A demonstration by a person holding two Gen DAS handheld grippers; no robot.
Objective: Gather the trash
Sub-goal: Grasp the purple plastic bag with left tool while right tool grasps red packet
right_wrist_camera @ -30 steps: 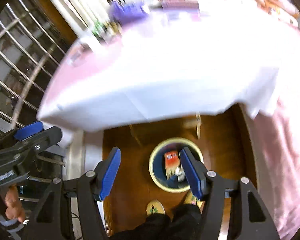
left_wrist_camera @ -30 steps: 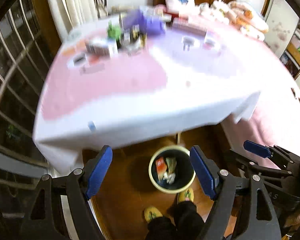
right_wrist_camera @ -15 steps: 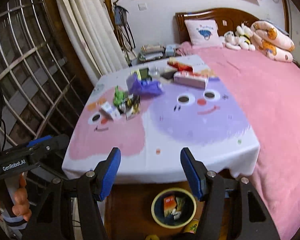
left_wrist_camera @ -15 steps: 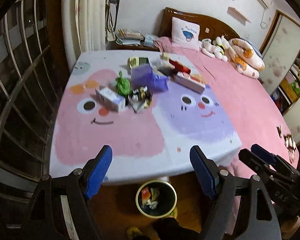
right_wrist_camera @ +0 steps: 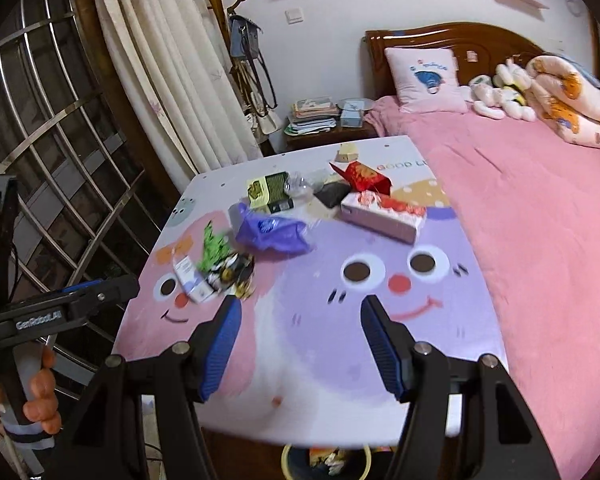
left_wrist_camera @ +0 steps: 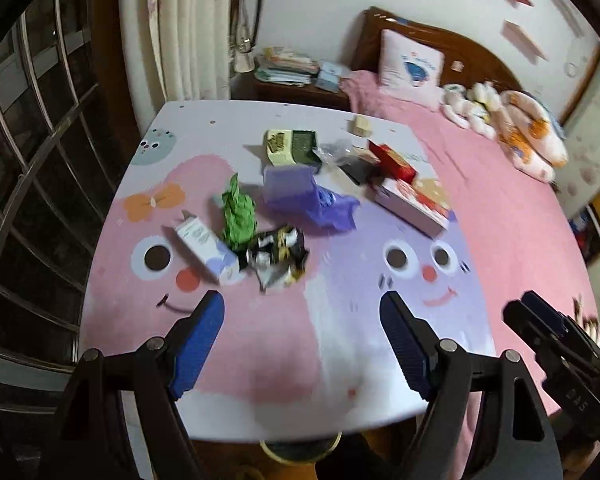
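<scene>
Trash lies on a table with a cartoon-face cloth (left_wrist_camera: 284,344): a white carton (left_wrist_camera: 206,250), a green wrapper (left_wrist_camera: 238,212), a crumpled black-and-yellow wrapper (left_wrist_camera: 278,256), a purple bag (left_wrist_camera: 312,198), a green-and-yellow box (left_wrist_camera: 290,148), a red box (left_wrist_camera: 392,162) and a pink box (left_wrist_camera: 414,200). My left gripper (left_wrist_camera: 302,338) is open and empty over the table's near edge. My right gripper (right_wrist_camera: 300,340) is open and empty, to the right of the carton (right_wrist_camera: 190,278) and the black-and-yellow wrapper (right_wrist_camera: 232,274). The bin's rim (right_wrist_camera: 288,464) shows under the table's front edge.
A bed with a pink cover (right_wrist_camera: 540,208), a pillow and plush toys lies right of the table. A nightstand with papers (right_wrist_camera: 316,116), a curtain and a coat stand are behind. A metal window grille (left_wrist_camera: 32,168) is on the left.
Both grippers have swung up from looking down at the bin on the floor to facing the tabletop, and have moved closer to the trash. Both stay open.
</scene>
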